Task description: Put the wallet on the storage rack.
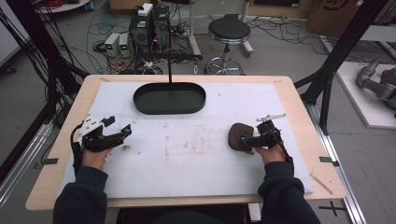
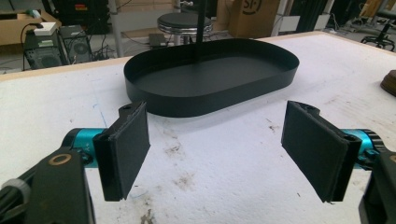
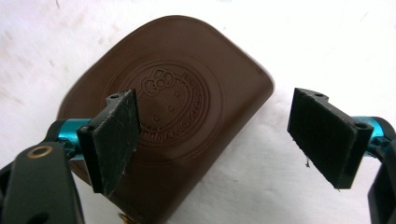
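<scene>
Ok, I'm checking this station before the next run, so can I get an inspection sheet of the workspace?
Surface: white mat on a wooden table, stained with brown smudges near the middle.
Job's things: brown embossed leather pouch flat on the mat; empty black oval tray at the far side.
Clutter: nothing seen on the mat.
Grippers: left gripper open over bare mat; right gripper open, one pad over the pouch, not gripping.
Cables: one trails from each gripper; tangles on the floor behind.
Surroundings: round stool, computer towers, black frame posts.
</scene>
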Motion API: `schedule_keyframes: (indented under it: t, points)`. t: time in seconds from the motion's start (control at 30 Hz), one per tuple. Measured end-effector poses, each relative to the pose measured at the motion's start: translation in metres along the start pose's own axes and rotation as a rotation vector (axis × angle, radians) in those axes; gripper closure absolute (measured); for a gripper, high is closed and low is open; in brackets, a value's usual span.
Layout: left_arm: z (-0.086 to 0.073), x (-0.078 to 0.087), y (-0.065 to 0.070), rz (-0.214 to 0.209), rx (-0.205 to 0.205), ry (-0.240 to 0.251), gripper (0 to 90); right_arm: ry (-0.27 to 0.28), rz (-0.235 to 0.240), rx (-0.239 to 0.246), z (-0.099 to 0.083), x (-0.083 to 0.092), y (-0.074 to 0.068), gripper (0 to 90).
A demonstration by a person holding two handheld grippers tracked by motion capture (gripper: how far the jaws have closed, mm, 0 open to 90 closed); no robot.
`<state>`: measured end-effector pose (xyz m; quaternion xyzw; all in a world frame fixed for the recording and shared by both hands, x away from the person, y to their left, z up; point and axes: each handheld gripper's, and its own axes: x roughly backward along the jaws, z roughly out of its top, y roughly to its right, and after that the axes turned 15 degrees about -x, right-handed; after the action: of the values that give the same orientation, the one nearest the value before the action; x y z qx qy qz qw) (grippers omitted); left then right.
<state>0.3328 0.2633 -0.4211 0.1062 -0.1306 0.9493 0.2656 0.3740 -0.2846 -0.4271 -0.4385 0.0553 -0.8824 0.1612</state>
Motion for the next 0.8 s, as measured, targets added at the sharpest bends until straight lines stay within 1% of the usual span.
schedule_keyframes:
  t: [0.03, 0.07, 0.1, 0.17, 0.2, 0.23, 0.27, 0.3, 0.37, 0.4, 0.47, 0.5, 0.53, 0.57, 0.6, 0.63, 0.67, 0.7, 0.73, 0.77, 0.8]
  points:
    - [0.000, 0.000, 0.000, -0.001, 0.000, -0.001, 23.5, -0.007, 0.056, -0.035, 0.000, -0.003, 0.007, 17.3]
    - [0.000, -0.001, 0.001, -0.002, 0.000, -0.001, 23.5, -0.007, 0.056, -0.035, 0.000, -0.003, 0.007, 18.1]
    - [0.000, -0.002, 0.001, -0.005, -0.002, -0.001, 23.5, -0.024, 0.099, -0.042, 0.001, -0.005, 0.013, 19.6]
    - [0.001, -0.002, 0.001, -0.005, -0.005, -0.004, 23.7, -0.046, 0.171, -0.022, 0.003, -0.007, 0.019, 25.3]
    - [0.001, -0.002, 0.001, -0.005, -0.006, -0.005, 23.7, -0.051, 0.189, -0.011, 0.005, -0.008, 0.021, 25.5]
    - [0.001, -0.002, 0.001, -0.005, -0.007, -0.005, 23.9, -0.064, 0.219, 0.006, 0.008, -0.010, 0.025, 26.4]
    - [0.001, -0.002, 0.001, -0.006, -0.006, -0.005, 23.9, -0.064, 0.219, 0.006, 0.008, -0.010, 0.025, 26.4]
    - [0.000, -0.002, 0.001, -0.006, -0.005, -0.003, 23.9, -0.078, 0.229, 0.019, 0.010, -0.011, 0.026, 26.7]
    - [0.000, -0.002, 0.001, -0.006, -0.003, -0.003, 23.8, -0.095, 0.249, 0.071, 0.015, -0.013, 0.028, 29.2]
    - [0.000, -0.002, 0.001, -0.005, -0.002, -0.002, 23.8, -0.102, 0.261, 0.107, 0.018, -0.013, 0.028, 32.7]
    - [0.000, -0.002, 0.000, -0.005, -0.004, -0.004, 23.8, -0.108, 0.267, 0.202, 0.024, -0.012, 0.026, 38.2]
    - [0.000, -0.002, 0.000, -0.005, -0.004, -0.004, 23.8, -0.100, 0.246, 0.305, 0.030, -0.011, 0.021, 42.8]
    - [0.000, -0.002, 0.000, -0.004, -0.003, -0.004, 23.8, -0.100, 0.246, 0.305, 0.030, -0.011, 0.021, 42.8]
    - [0.000, -0.002, 0.000, -0.004, -0.003, -0.004, 23.9, -0.089, 0.221, 0.339, 0.031, -0.009, 0.018, 45.0]
    - [0.000, -0.002, 0.000, -0.003, -0.002, -0.004, 23.8, -0.066, 0.179, 0.367, 0.032, -0.008, 0.014, 46.6]
    - [0.000, -0.001, 0.000, -0.002, 0.001, -0.001, 23.9, -0.050, 0.141, 0.368, 0.031, -0.007, 0.011, 46.1]
    - [0.000, -0.001, 0.000, -0.001, -0.001, -0.001, 23.8, -0.039, 0.106, 0.352, 0.031, -0.006, 0.008, 41.3]
    - [0.000, -0.001, -0.001, -0.003, -0.002, -0.003, 23.9, -0.026, 0.071, 0.321, 0.030, -0.005, 0.006, 36.7]
    - [0.000, -0.001, -0.001, -0.003, 0.000, -0.004, 23.9, -0.008, 0.043, 0.270, 0.029, -0.004, 0.003, 33.3]
    - [0.000, -0.002, -0.001, -0.003, 0.000, -0.004, 23.9, 0.024, 0.033, 0.214, 0.028, -0.002, 0.002, 28.3]
    - [0.000, -0.002, 0.000, -0.003, -0.001, -0.004, 23.9, 0.061, 0.035, 0.148, 0.026, -0.001, 0.002, 25.3]
